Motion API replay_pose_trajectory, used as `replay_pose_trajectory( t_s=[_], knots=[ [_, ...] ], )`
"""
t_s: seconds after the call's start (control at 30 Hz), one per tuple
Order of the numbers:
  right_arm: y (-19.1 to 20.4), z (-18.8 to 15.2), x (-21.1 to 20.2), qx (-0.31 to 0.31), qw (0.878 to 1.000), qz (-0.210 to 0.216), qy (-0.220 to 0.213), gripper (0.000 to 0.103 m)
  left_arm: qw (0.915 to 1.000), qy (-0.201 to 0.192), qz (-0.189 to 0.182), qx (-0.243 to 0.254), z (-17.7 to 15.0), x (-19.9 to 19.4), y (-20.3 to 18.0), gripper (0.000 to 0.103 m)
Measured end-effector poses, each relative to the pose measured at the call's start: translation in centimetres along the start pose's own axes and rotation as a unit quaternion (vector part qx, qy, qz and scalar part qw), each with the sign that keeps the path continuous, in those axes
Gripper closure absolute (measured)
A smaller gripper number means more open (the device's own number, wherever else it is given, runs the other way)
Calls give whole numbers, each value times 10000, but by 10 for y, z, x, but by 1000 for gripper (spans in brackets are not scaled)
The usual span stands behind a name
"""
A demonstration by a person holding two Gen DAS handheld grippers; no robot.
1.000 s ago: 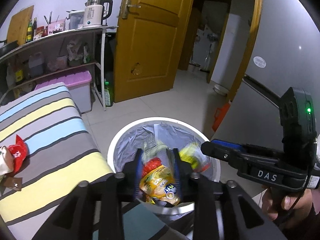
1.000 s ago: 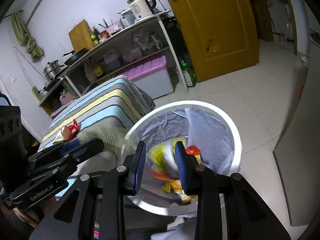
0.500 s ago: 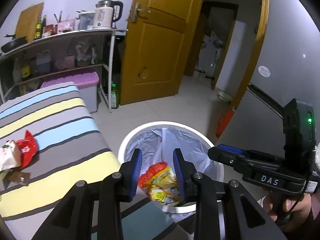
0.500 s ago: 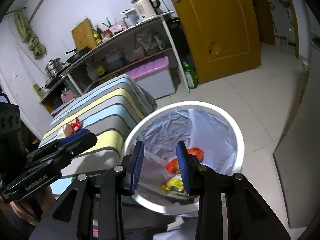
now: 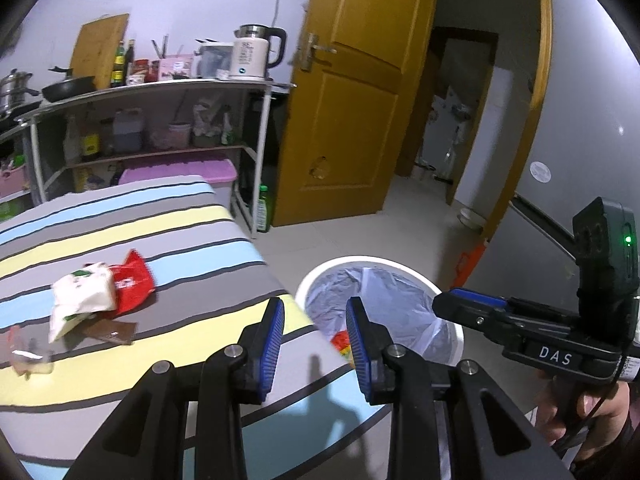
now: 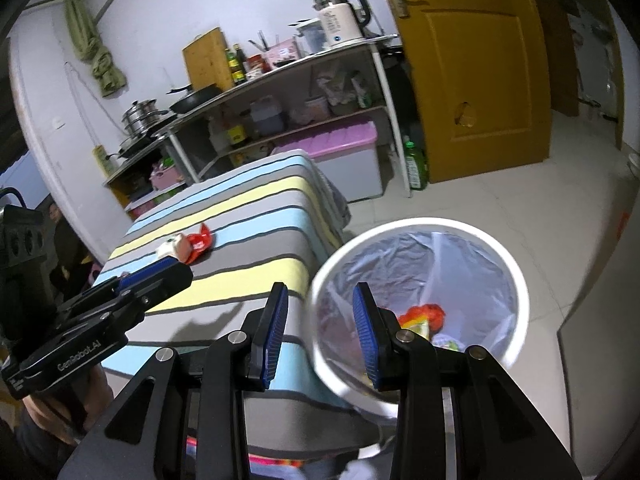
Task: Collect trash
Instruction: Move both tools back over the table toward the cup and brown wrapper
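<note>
Red and white wrappers (image 5: 100, 292) lie left of both empty, parted grippers (image 5: 314, 344) (image 6: 320, 332) — bin (image 6: 516, 280) perhaps just beside.

Both empty grippers have swung from over the bin (image 5: 448, 322) toward the striped table (image 5: 168, 240); the snack packets now lie inside the bin.
</note>
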State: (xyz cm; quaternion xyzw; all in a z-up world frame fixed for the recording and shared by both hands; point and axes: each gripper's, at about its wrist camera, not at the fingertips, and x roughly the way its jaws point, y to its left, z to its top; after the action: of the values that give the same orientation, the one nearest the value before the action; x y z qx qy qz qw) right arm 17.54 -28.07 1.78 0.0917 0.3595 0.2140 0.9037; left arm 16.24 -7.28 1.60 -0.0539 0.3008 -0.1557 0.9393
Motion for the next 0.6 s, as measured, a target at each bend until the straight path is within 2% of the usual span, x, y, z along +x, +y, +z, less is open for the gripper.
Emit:
replay_pose_trajectory(
  t_s=[0.6],
  knots=[
    [68, -2, 1, -632, 9973, 377, 52, 68, 9976, -349, 490, -357, -12, -64, 49, 71]
  ],
)
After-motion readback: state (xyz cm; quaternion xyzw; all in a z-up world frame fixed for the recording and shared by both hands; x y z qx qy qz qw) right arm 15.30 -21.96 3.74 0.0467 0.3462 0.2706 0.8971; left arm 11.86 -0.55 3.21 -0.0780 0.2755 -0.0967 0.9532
